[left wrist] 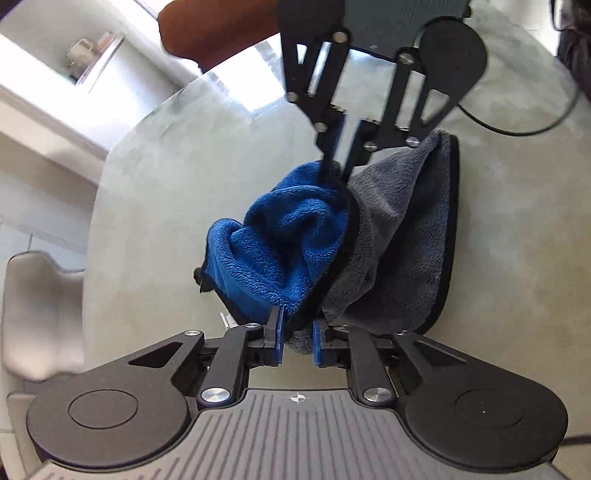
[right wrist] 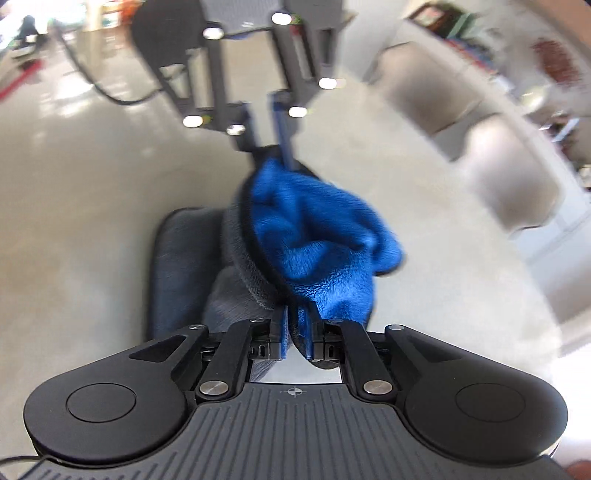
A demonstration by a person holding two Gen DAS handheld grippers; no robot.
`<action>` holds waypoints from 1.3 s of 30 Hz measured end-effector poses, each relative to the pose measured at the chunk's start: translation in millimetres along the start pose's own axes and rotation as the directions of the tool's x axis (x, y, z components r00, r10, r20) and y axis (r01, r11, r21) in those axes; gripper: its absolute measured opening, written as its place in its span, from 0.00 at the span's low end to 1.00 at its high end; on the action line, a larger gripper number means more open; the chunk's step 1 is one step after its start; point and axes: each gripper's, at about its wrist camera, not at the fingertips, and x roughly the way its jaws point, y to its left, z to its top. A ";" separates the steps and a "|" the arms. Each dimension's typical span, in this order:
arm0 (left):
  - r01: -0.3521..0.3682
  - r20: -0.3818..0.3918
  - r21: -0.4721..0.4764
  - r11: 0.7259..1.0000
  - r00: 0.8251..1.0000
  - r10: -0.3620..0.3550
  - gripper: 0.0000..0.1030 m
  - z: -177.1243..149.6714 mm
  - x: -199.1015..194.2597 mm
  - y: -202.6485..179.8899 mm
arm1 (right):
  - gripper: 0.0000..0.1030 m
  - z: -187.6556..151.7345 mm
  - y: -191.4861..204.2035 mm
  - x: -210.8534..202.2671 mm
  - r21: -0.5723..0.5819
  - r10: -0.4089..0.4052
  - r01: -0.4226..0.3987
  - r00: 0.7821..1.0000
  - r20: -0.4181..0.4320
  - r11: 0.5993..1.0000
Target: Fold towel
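Note:
The towel (left wrist: 291,243) is blue on one side and grey (left wrist: 399,236) on the other, with a black hem. It hangs bunched between the two grippers above a pale table (left wrist: 155,206). My left gripper (left wrist: 297,325) is shut on one towel edge. My right gripper (left wrist: 338,170) faces it from the far side and is shut on the opposite edge. In the right wrist view the right gripper (right wrist: 296,325) pinches the towel (right wrist: 317,236), and the left gripper (right wrist: 271,147) grips its far end. The grey part trails onto the table.
A black cable (left wrist: 524,122) curves over the table at the far right. A brown chair back (left wrist: 218,26) stands beyond the table's far edge. A pale chair (left wrist: 37,317) sits at the left. Light chairs (right wrist: 509,177) also show in the blurred right wrist view.

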 end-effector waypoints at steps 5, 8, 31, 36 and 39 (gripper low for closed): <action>-0.081 -0.030 -0.087 0.993 0.996 0.079 0.13 8.5 -21.6 -7.2 | 0.03 5.8 4.6 -9.8 0.070 -0.111 0.109 0.993 0.026 0.992; -0.154 -0.047 -0.110 0.982 0.988 0.149 0.13 15.1 -41.8 -8.3 | 0.03 14.2 -6.3 -34.3 0.143 -0.213 0.199 0.973 0.086 0.969; -0.459 -0.063 -0.231 0.858 0.887 0.458 0.13 45.3 -146.3 11.1 | 0.02 69.5 -56.0 -183.6 0.039 -0.499 0.511 0.817 0.288 0.859; -0.245 0.000 -0.343 0.907 0.965 0.261 0.15 37.8 -83.5 -22.9 | 0.02 11.9 -28.1 -160.3 0.123 -0.433 0.421 0.895 0.105 0.899; -0.145 0.031 -0.398 0.906 0.985 0.171 0.15 41.0 -43.8 -50.1 | 0.02 -22.9 -26.0 -146.6 0.219 -0.402 0.394 0.916 -0.013 0.892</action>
